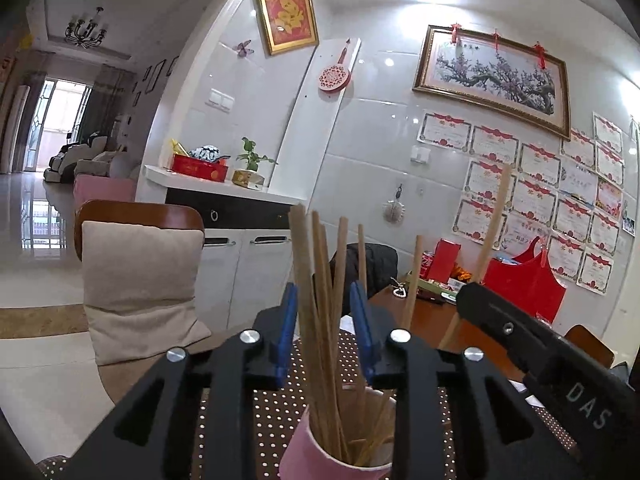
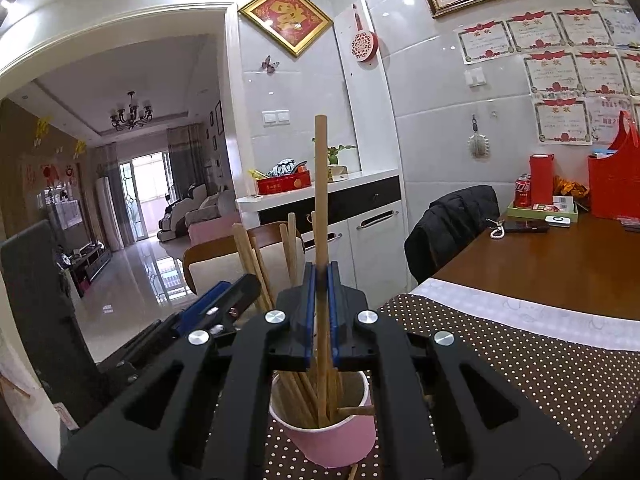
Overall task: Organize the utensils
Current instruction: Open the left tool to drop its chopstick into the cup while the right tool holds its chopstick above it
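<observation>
A pink paper cup [image 1: 308,452] [image 2: 336,438] stands on a brown dotted mat and holds several wooden chopsticks [image 1: 308,280]. My left gripper [image 1: 324,292] is open, its blue pads on either side of the upright bunch with small gaps showing. My right gripper [image 2: 321,276] is shut on one long chopstick [image 2: 321,184], which stands nearly upright with its lower end inside the cup. In the left wrist view that chopstick [image 1: 494,216] leans to the right above the right gripper's black body. The left gripper [image 2: 216,308] shows at the left of the right wrist view.
The dotted mat [image 2: 500,360] lies on a wooden table [image 2: 560,264]. At the far end are a tray with a red can [image 2: 522,194], red bags [image 2: 612,176] and a phone [image 2: 526,226]. A cushioned chair [image 1: 140,272] and a chair draped with a black jacket [image 2: 452,224] stand beyond the table.
</observation>
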A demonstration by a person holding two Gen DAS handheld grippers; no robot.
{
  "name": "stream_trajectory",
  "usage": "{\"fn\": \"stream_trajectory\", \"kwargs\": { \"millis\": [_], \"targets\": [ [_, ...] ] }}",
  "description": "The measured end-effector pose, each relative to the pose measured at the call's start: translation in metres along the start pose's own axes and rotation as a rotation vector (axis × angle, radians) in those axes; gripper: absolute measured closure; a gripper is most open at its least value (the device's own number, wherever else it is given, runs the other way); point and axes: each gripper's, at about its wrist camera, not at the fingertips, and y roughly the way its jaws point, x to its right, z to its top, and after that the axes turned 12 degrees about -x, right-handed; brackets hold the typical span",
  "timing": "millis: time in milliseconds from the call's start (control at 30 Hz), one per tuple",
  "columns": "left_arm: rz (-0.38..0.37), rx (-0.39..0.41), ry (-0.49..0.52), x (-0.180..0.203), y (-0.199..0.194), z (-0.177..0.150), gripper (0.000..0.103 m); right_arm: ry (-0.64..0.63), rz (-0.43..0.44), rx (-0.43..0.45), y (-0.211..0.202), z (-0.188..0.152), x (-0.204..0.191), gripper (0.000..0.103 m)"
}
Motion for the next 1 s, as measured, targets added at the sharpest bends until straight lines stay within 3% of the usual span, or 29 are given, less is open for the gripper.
{"fn": "stream_trajectory", "kwargs": {
  "millis": [233, 533, 1000],
  "targets": [
    [0.035, 0.013, 0.010, -0.002, -0.010, 0.002, 0.074, -0.002, 0.003, -0.011, -0.001, -0.002, 0.001, 0.097],
    [0.121, 0.050, 0.038, -0.001, -0.027, -0.001, 0.065, -0.011, 0.013, -0.035, 0.001, -0.006, 0.000, 0.097],
    [0.171, 0.042, 0.057, -0.004, -0.036, -0.003, 0.061, -0.027, 0.010, -0.072, 0.001, -0.007, -0.010, 0.096]
  ]
}}
